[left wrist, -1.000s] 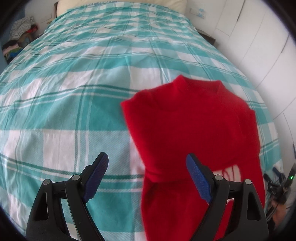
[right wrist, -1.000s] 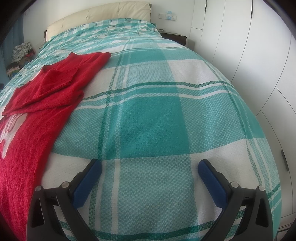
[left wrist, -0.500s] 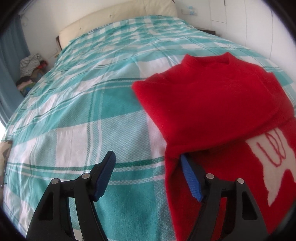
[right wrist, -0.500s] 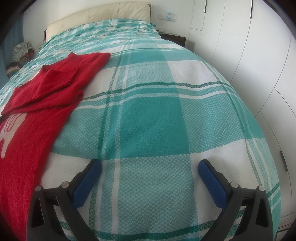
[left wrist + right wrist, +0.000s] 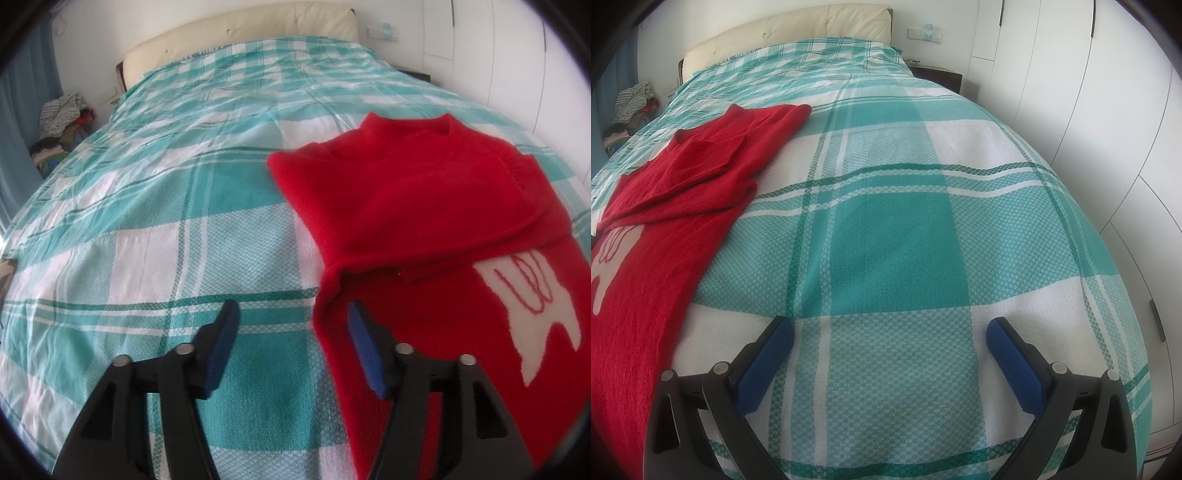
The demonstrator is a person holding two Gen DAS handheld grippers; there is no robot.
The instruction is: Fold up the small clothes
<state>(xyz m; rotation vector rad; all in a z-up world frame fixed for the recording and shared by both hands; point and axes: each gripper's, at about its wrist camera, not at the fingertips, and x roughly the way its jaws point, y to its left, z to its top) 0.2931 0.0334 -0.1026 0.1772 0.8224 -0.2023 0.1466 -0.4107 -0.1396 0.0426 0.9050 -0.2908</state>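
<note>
The left gripper (image 5: pixel 291 325) has come down and in toward the near left edge of the red sweater (image 5: pixel 424 206), which a second ago sat further off under a higher, more level view. Its jaws narrowed on the way and are now opening again: they stand part open, one pad over bare bedspread, the other just at or over the sweater's side edge near the folded-in sleeve. A strip of that red edge shows between them, but neither pad presses on it, so nothing is held. The sweater lies flat on the bed (image 5: pixel 155 229), front up with its white motif showing, the sleeves already laid across the chest below the collar. The right gripper (image 5: pixel 890 343) has not moved; its jaws are wide open over bare bedspread just beside the sweater's other edge, holding nothing. This reads as the sleeve fold being done and the left hand lining up to pinch the side or hem for the next fold. The right will likely need to take the matching edge so the knit lifts evenly and the sleeves do not slide out.
</note>
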